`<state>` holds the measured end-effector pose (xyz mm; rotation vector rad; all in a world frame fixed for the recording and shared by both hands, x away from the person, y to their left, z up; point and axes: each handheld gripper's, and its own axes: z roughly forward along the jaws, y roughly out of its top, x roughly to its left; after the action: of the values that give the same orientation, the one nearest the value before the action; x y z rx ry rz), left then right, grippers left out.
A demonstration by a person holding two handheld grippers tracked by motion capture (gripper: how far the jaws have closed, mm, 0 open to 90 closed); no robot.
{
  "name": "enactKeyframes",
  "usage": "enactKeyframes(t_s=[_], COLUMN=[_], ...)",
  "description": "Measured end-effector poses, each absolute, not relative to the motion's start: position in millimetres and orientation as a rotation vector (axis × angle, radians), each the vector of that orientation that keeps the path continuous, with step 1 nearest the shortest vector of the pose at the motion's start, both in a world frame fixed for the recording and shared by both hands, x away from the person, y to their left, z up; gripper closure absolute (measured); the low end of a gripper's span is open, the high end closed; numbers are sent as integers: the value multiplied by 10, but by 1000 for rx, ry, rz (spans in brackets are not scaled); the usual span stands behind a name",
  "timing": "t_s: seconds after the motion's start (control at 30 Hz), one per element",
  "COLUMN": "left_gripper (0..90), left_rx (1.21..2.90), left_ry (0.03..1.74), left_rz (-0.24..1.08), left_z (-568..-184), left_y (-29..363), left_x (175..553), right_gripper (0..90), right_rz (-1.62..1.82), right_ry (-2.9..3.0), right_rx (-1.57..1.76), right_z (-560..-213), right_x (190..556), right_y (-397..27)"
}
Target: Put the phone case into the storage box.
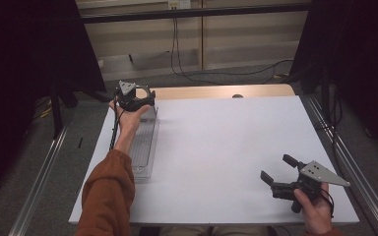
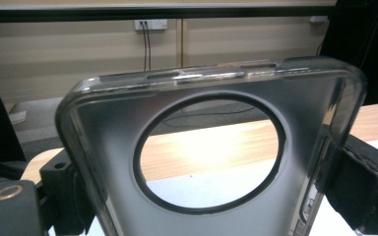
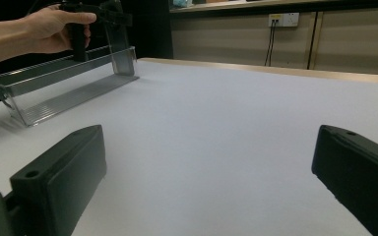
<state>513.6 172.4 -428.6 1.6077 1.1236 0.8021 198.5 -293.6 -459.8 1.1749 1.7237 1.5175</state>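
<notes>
One clear plastic tray (image 1: 145,142), left table (image 1: 226,147) edge; far end wall clamped by left gripper (image 1: 137,101), near end cut off behind sleeve (image 1: 109,191). Right gripper (image 1: 278,170) wide apart, holding nothing.

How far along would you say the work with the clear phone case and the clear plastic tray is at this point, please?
Done: the left gripper has clamped the clear plastic phone case with the round camera hole. In hand: it holds the case upright over the far end of the long clear plastic tray. Left: the case still looks to need setting into the tray and releasing. The right gripper waits open over the white table.
</notes>
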Motion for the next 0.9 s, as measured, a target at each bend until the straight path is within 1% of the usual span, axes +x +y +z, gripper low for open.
enactKeyframes(t_s=[0.13,0.2,0.23,0.3,0.5,0.9], left_gripper=[94,45,42,40,21,18], left_rx=[1611,1610,1616,1613,1623,1647], left_ry=[1114,1131,1135,1137,1141,1131], left_rz=[784,774,767,754,783,781], left_z=[-4298,-4313,-4320,-4332,-4337,-4400], left_y=[1716,1710,1714,1713,1697,1696], left_x=[5147,5149,5152,5155,5165,5193], right_gripper=[0,0,0,0,0,0], right_rz=[1521,1521,1520,1521,1515,1533], right_ry=[1727,1730,1729,1730,1737,1731], right_rx=[1176,1175,1176,1175,1170,1180], right_z=[-4596,-4598,-4598,-4598,-4602,-4598], right_x=[1981,1982,1982,1981,1984,1977], right_y=[-2942,-2944,-2943,-2941,-2938,-2943])
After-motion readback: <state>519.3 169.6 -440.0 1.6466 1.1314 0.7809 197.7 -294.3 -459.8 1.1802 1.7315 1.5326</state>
